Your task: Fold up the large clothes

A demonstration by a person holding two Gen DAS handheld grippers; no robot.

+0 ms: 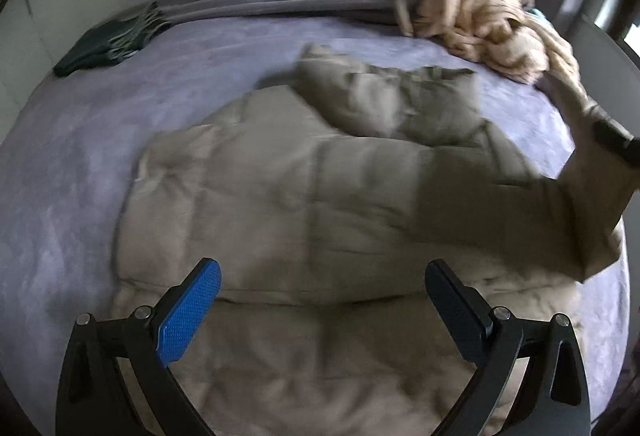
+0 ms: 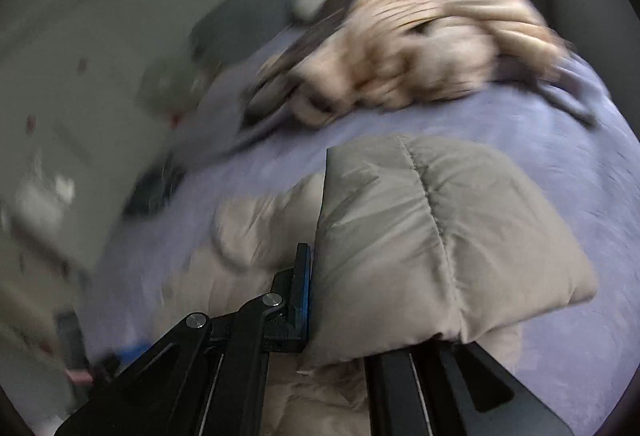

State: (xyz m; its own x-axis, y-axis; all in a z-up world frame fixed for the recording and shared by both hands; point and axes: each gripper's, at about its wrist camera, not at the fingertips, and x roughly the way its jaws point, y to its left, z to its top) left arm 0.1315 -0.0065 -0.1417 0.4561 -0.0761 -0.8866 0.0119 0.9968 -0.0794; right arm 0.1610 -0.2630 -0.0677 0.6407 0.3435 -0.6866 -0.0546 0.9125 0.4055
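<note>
1. Left wrist view: left gripper (image 1: 322, 290), jaws spread wide and empty, over beige quilted jacket (image 1: 280, 196) lying on purple bed cover (image 1: 72, 176); cream striped garment pile (image 1: 472, 16) beyond, dark folded garment (image 1: 108, 42) far left.
2. Right wrist view: right gripper (image 2: 316, 276), jaws pinching the jacket's sleeve (image 2: 420, 236), lifted off the bed.

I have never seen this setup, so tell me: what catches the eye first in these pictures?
The big beige puffer jacket spread across the purple bedspread dominates the scene. The right gripper is clamped on one of its sleeves, lifted off the bed, while the left gripper hangs open above the hem. Near the far edge lies a heap of cream and brown clothes.
</note>
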